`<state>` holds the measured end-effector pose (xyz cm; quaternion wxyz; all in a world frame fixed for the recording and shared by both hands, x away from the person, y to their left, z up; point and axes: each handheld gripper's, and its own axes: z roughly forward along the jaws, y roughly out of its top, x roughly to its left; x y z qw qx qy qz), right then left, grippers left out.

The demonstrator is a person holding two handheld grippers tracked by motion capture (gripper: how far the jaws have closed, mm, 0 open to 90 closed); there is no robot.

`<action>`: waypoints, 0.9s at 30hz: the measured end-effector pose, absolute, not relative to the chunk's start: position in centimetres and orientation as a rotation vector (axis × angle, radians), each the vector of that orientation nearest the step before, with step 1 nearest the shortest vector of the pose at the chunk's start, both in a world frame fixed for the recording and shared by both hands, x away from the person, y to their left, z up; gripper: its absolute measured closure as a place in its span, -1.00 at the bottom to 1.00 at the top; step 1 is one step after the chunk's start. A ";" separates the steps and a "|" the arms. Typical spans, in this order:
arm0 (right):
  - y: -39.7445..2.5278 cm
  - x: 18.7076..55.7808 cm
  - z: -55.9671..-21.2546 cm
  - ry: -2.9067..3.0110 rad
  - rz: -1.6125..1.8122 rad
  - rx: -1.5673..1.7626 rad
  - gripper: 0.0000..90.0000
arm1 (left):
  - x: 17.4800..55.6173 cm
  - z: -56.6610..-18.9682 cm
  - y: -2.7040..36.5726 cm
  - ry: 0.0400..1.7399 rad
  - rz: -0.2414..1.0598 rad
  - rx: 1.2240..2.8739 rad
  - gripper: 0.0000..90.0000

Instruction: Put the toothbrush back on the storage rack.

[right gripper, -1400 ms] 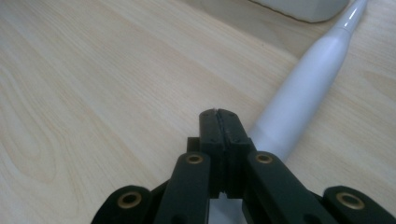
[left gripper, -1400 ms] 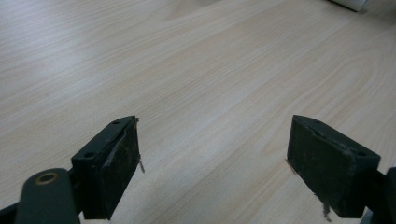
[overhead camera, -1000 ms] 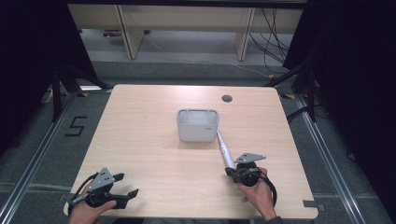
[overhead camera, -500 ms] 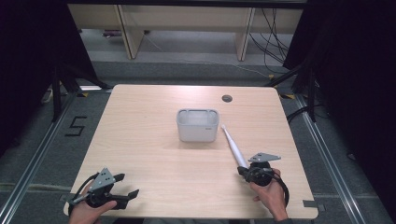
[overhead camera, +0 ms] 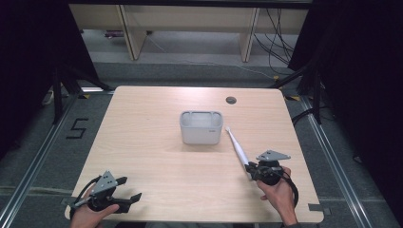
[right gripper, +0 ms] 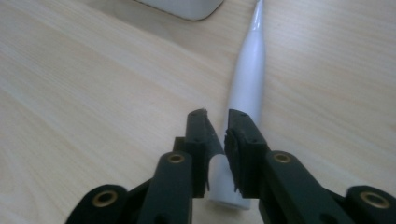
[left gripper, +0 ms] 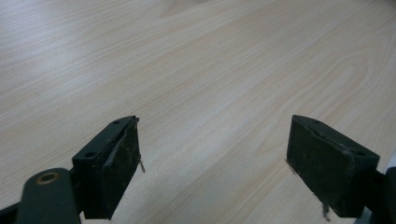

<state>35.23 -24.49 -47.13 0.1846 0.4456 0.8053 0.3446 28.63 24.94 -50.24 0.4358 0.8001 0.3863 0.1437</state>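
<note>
My right gripper (right gripper: 217, 122) clamps its jaws on the thick end of a white toothbrush (right gripper: 248, 79), which lies on the wooden table (overhead camera: 142, 142) and points toward the right side of a grey box (overhead camera: 201, 127) at the table's middle. My left gripper (left gripper: 212, 158) rests at the near left corner, jaws wide apart over bare wood.
</note>
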 end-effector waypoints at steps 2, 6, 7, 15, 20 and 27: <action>-24.3 35.4 -46.8 2.266 0.954 1.274 0.57 | 28.7 -50.2 24.9 0.964 0.355 1.988 -0.63; -23.8 36.7 -46.4 2.254 0.910 1.303 0.36 | 28.6 -50.2 25.0 0.967 0.363 1.997 -0.63; -23.8 36.7 -46.4 2.254 0.910 1.303 0.36 | 28.6 -50.2 25.0 0.967 0.363 1.997 -0.62; -23.4 39.7 -46.4 2.302 0.802 1.327 0.25 | 28.7 -50.1 25.0 0.963 0.364 1.994 -0.62; -22.9 41.3 -46.3 2.326 0.729 1.384 0.22 | 28.7 -50.1 25.0 0.961 0.373 2.005 -0.62; -22.0 43.1 -46.7 2.417 0.642 1.367 0.20 | 28.7 -50.0 25.1 0.950 0.374 2.019 -0.62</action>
